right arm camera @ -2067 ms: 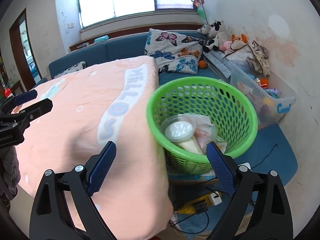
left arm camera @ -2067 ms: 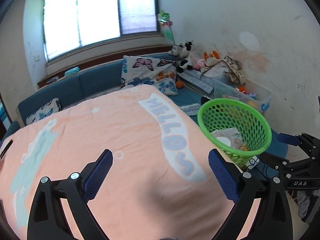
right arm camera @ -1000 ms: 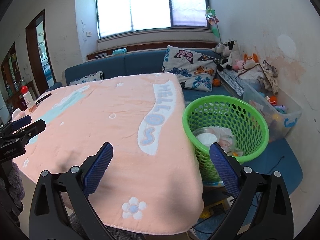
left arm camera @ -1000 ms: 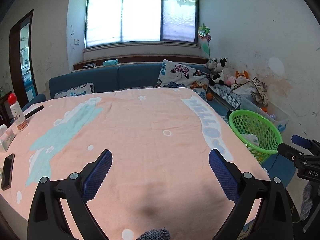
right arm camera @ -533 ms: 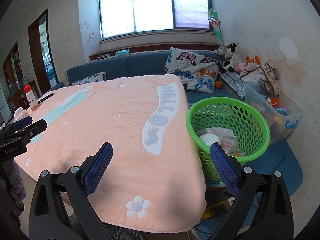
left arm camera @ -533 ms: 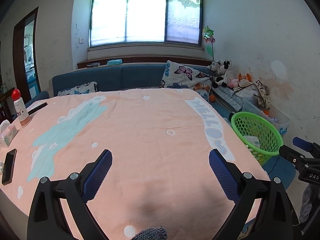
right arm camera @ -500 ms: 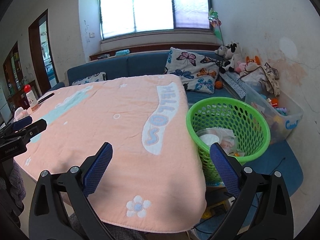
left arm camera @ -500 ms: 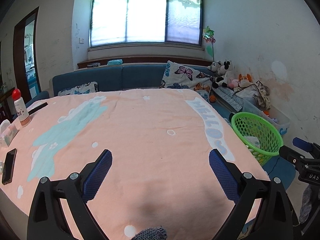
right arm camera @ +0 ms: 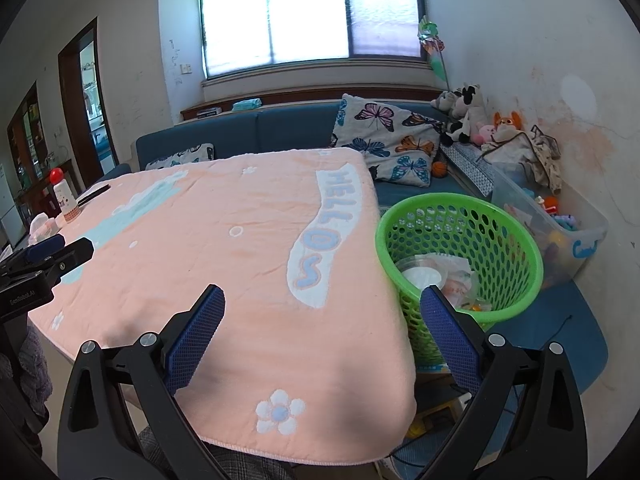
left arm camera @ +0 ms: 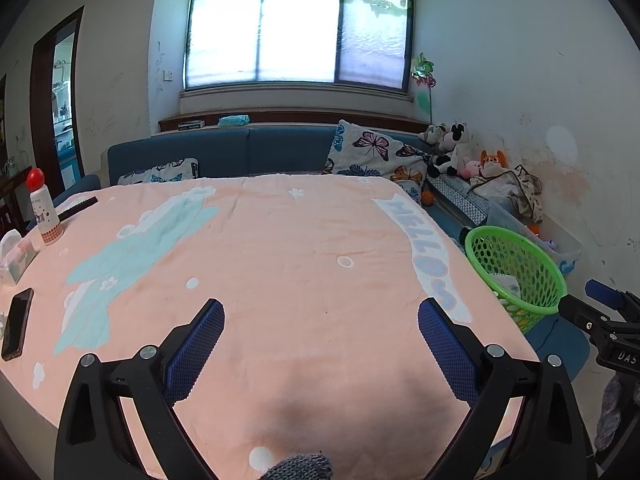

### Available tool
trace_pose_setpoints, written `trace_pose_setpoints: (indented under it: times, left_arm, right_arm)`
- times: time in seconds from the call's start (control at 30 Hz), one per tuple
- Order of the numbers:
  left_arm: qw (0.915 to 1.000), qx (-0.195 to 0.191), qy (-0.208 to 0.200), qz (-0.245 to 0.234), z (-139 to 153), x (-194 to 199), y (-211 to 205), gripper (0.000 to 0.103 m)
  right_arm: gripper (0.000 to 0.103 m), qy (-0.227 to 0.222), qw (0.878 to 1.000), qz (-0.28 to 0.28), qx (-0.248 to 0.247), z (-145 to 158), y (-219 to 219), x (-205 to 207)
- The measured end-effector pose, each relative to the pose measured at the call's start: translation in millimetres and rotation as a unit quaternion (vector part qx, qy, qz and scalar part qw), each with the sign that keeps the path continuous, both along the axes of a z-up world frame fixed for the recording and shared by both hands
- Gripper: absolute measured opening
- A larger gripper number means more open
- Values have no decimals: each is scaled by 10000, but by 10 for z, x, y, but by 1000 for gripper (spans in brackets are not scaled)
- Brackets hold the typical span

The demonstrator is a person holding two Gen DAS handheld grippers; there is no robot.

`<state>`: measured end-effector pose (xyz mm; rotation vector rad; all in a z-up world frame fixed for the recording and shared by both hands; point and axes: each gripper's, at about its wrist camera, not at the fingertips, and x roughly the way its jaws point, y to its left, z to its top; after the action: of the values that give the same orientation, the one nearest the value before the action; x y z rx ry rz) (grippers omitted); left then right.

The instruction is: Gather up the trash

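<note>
A green mesh basket stands on the floor at the table's right edge, holding trash: a clear lidded cup and crumpled wrappers. The same basket shows at right in the left wrist view. My left gripper hovers open over the near part of the pink tablecloth, with nothing between its blue pads. My right gripper is open too, above the table's near right corner, left of the basket. Each gripper shows at the edge of the other's view.
On the table's left side are a red-capped bottle, a tissue pack, a black phone and a remote. Beyond it are a blue sofa with butterfly cushions, plush toys and a clear toy bin.
Both grippers have pulled back and up from the basket toward the table's near edge. The view widened to show the whole table. Both stayed open and hold nothing.
</note>
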<state>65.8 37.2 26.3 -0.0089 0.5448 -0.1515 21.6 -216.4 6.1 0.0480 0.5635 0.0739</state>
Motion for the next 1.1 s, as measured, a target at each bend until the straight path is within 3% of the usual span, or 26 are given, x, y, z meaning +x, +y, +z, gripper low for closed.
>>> trace_pose_setpoints:
  times: [1.1]
  left_arm:
    - [9999, 43, -131, -24, 73, -40, -15, 94]
  right_arm:
    - [98, -45, 10000, 43, 47, 15, -24, 5]
